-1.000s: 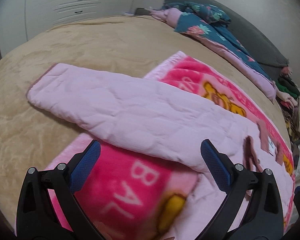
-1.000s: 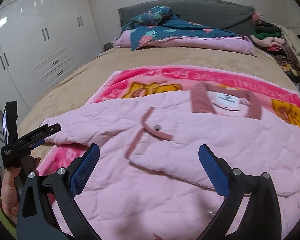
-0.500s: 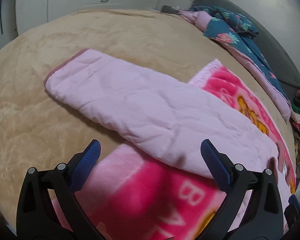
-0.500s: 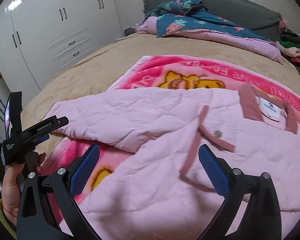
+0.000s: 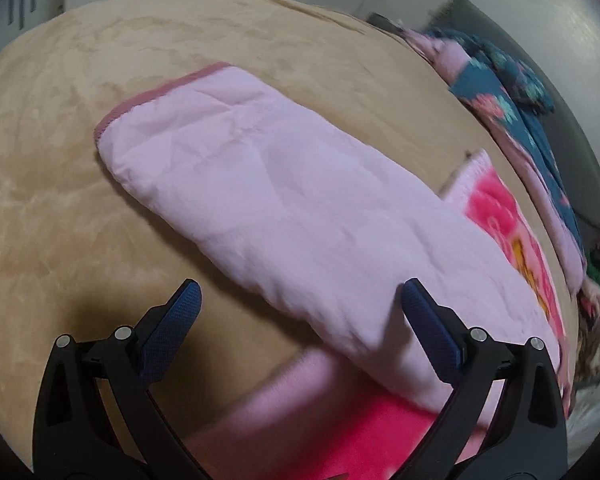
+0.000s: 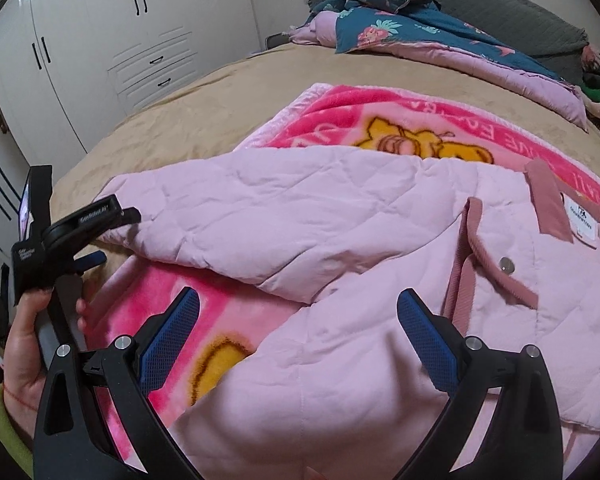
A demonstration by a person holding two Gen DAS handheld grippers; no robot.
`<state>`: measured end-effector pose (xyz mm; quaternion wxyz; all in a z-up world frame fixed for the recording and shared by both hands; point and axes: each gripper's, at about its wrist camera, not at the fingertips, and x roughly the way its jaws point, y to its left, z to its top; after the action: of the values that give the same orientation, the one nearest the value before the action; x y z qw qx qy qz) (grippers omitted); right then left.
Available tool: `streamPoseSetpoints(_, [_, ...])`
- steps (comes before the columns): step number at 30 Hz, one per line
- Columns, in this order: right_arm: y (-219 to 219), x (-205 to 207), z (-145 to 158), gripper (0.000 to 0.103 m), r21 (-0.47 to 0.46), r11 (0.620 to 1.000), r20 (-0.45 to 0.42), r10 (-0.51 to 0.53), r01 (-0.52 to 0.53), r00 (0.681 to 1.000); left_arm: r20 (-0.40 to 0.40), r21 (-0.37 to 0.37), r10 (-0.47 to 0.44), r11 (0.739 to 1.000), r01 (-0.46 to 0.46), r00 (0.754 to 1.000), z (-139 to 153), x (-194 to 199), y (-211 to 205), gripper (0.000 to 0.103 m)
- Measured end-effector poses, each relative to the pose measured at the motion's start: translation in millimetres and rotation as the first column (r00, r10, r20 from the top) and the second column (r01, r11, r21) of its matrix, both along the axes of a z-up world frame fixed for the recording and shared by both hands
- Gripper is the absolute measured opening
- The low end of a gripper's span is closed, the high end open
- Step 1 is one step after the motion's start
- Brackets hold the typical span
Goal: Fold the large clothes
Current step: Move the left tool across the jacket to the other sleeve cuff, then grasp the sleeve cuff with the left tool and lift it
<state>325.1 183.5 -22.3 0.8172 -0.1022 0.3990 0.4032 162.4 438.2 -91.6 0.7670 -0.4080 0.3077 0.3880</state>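
Your left tongs [image 5: 298, 304] gape wide, empty, above the pink jacket [image 6: 340, 248] sleeve. Right tongs [image 6: 298, 316]: wide apart too, holding nothing, over the jacket.

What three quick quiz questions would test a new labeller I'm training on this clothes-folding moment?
1. True or false: the left gripper is shut on the sleeve.
2. What lies directly under the pink jacket: A) bare tan bedspread only, B) a pink cartoon blanket, C) a grey pillow?
3. Fill in: the sleeve's cuff end rests on the ____ bedspread.

Key: 1 false, both the left and the right gripper stand open. 2 B. 3 tan.
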Motion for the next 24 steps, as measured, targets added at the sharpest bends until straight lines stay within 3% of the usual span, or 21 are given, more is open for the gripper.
streamPoseSetpoints(3, [-8,4,-3,0.099,-0.002,1.0,-0.012,-0.017,0.017,1.0,0.069,-0.051,0.058,0.997,-0.055,0.996,-11,-4,17,0.094])
streamPoseSetpoints(8, [-37,14,3,0.099,0.003,0.998,-0.001,-0.064,0.064,0.998,0.11,-0.062,0.129,0.991,-0.123,0.986,-10,-4,35,0.091])
streamPoseSetpoints(9, [-44,16,6,0.099,0.009,0.997,-0.001,-0.076,0.076,0.997,0.11,-0.057,0.137,0.99,-0.131,0.984,-7,-4,38,0.085])
streamPoseSetpoints(11, [-56,18,11,0.099,0.02,0.995,-0.002,-0.095,0.095,0.995,0.091,-0.04,0.149,0.988,-0.146,0.985,-1,-6,41,0.047])
streamPoseSetpoints(13, [-68,18,17,0.099,0.037,0.993,-0.002,-0.108,0.108,0.994,0.113,-0.019,0.155,0.988,-0.154,0.981,9,-12,40,0.03])
streamPoseSetpoints(17, [-89,15,31,0.099,0.064,0.991,0.01,-0.121,0.121,0.993,0.155,0.072,0.104,0.991,-0.116,0.982,46,-19,25,0.019])
streamPoseSetpoints(24, [-130,2,62,0.099,0.122,0.983,0.038,-0.141,0.135,0.989,0.226,0.192,-0.012,0.981,-0.032,0.974,119,-16,-18,0.012])
